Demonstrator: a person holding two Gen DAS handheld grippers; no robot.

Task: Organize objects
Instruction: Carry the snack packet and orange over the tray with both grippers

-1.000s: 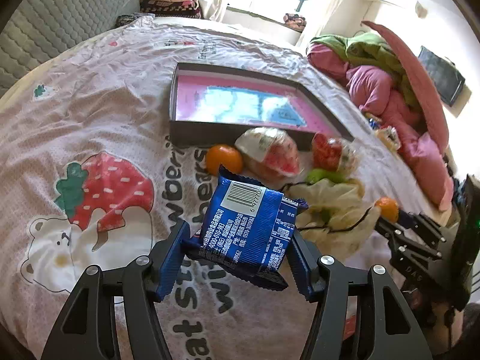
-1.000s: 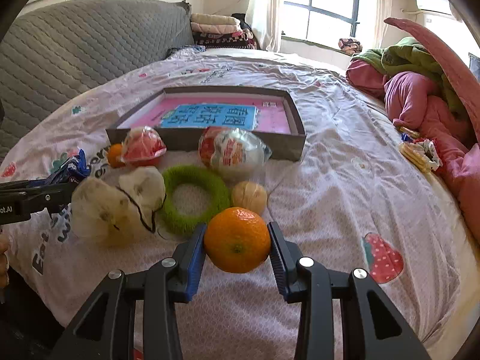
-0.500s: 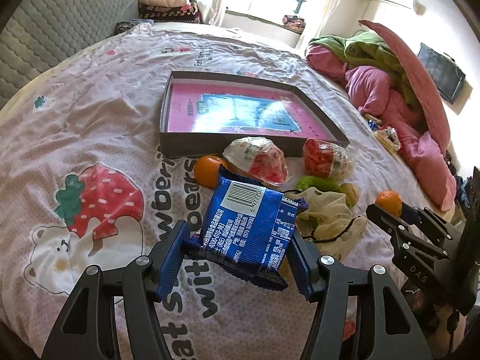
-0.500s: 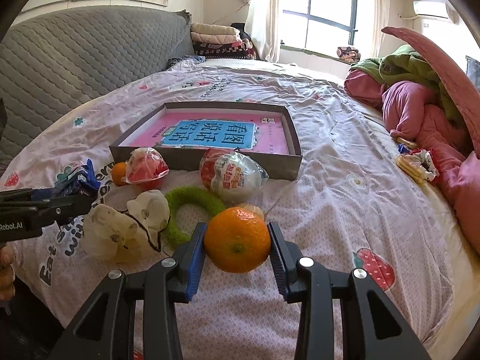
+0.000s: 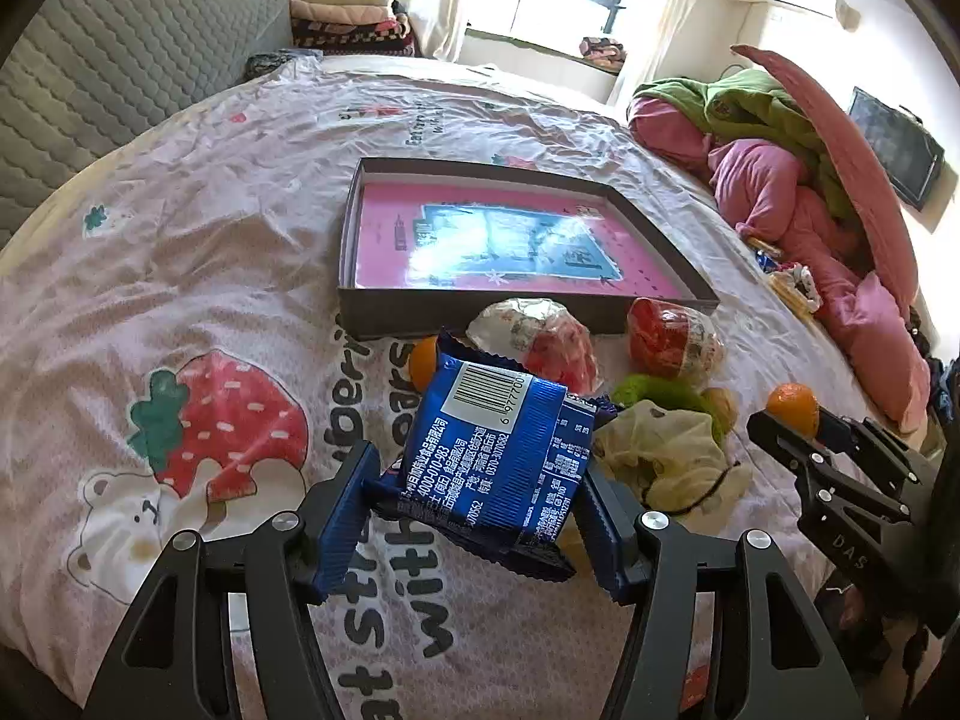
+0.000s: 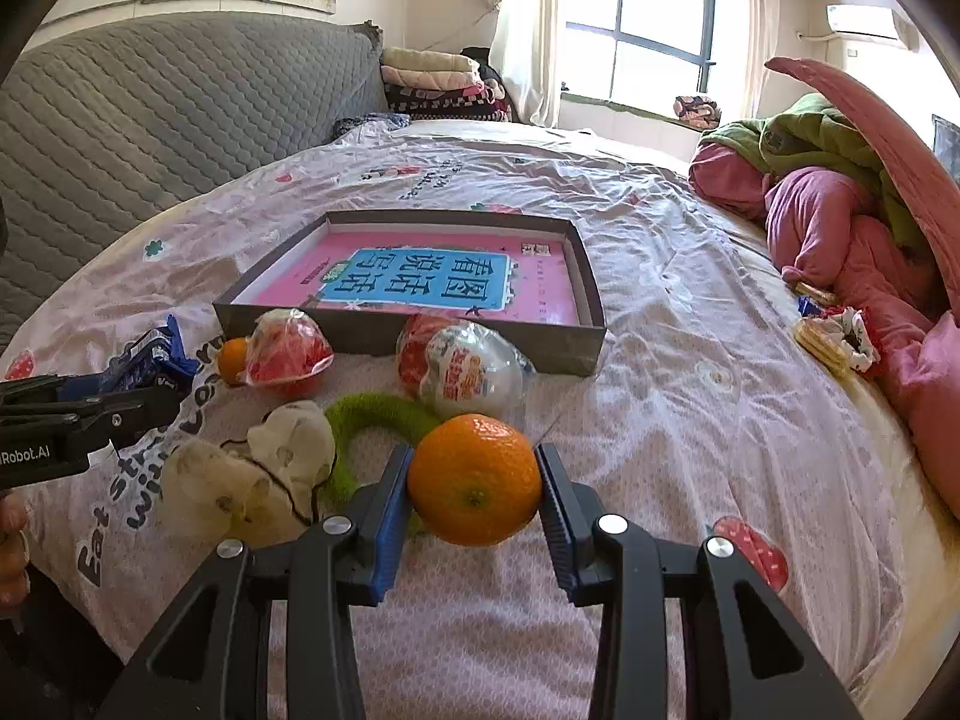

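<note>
— Two claws, both loaded? What am I reading on my left?

— Yes. My left claw is clamped on a blue snack packet, barcode up, digits "6 97770" showing and "4000-010-983" among Chinese print. The side of that claw reads "Robot.AI" in the right view.

— And my right?

— My right claw is squeezed on an orange, held above the bedsheet. Its side carries "DAS" in the left view.

— Where's the box?

— Well ahead of both claws: a shallow grey box with a pink sheet inside, big Chinese characters on a blue panel. Between it and my right claw lie two wrapped red snacks, a green ring and a cream pouch just left of the pads. The sheet reads "Eat", "strawberries", "with" only in part.
</note>
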